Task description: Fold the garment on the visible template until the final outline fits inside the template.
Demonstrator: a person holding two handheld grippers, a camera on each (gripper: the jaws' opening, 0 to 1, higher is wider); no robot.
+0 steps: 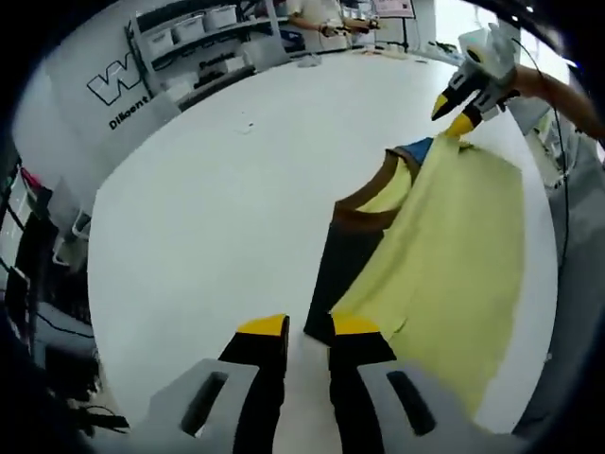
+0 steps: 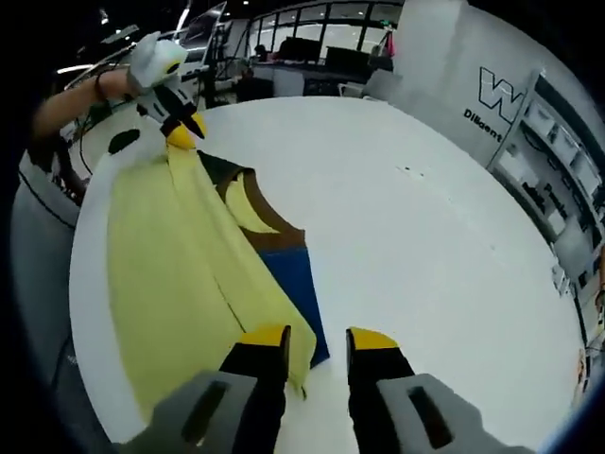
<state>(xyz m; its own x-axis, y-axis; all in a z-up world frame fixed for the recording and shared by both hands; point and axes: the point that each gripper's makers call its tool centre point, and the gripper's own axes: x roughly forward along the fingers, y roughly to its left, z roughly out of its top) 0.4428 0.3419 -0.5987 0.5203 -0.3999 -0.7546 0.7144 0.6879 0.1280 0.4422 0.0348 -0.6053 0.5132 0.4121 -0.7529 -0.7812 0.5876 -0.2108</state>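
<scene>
The left tongs (image 1: 308, 331) are showing two black jaws tipped with yellow pads, each rising from a pale grey moulded mount pierced by a dark slot. The right tongs (image 2: 318, 338) are wearing the same black, yellow and grey. In the left gripper view the right tongs are appearing as a white and grey body ending in black and yellow tips. In the right gripper view a dark band is circling the person's wrist (image 2: 98, 83)
</scene>
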